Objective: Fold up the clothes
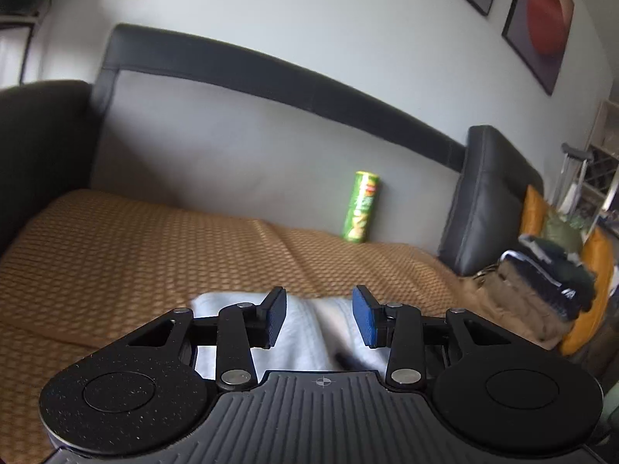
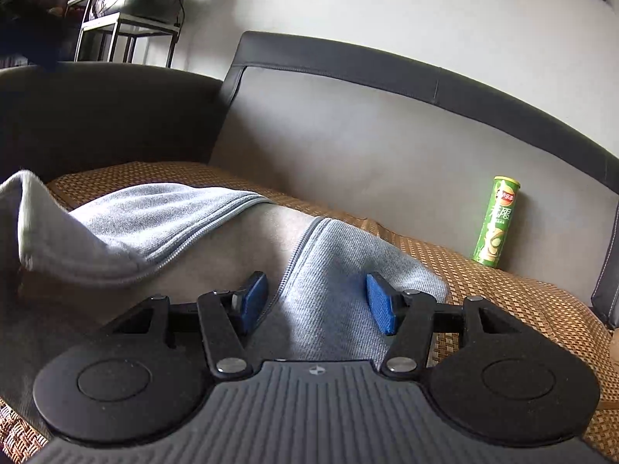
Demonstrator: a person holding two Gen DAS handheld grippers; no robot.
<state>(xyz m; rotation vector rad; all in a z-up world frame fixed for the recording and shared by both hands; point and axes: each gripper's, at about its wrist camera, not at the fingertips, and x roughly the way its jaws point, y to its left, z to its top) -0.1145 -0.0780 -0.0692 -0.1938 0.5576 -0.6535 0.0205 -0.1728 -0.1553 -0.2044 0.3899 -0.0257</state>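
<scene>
Item 1, nearest. Left claw (image 1: 319,319): blue pads spread apart, nothing between them, poised above pale grey cloth that showed at 6 o'clock in its view.

Item 2. Right claw (image 2: 317,301): pads likewise spread and gripping nothing, hovering over the garment's right front panel, the zip edge running just inside its left pad.

Item 3. Grey zip hoodie (image 2: 154,212): lay on the sofa seat, unzipped, its fronts parted so the paler lining showed between the two zip lines. One front panel was turned back toward 10 o'clock in the right view, and a raised edge of cloth stood at 9 o'clock. Not flat, not squared: judged unfolded or only partly folded at this moment.

Item 4. Woven mat (image 1: 135,239): orange-brown, covering the sofa seat under the hoodie.

Item 5. Stack of clothes (image 1: 549,282): at 3 o'clock in the left view, dark and tan pieces laid one upon another beside the far armrest, well apart from the hoodie. These appeared already folded.

Item 6. Green crisp tube (image 2: 497,222): upright against the backrest, at 2 o'clock in the right view.

Item 7, farthest. Sofa backrest (image 1: 271,131): grey with a dark top band.

Progress, as judged: some garments stacked; the hoodie needed its fronts closed and its folds made.
</scene>
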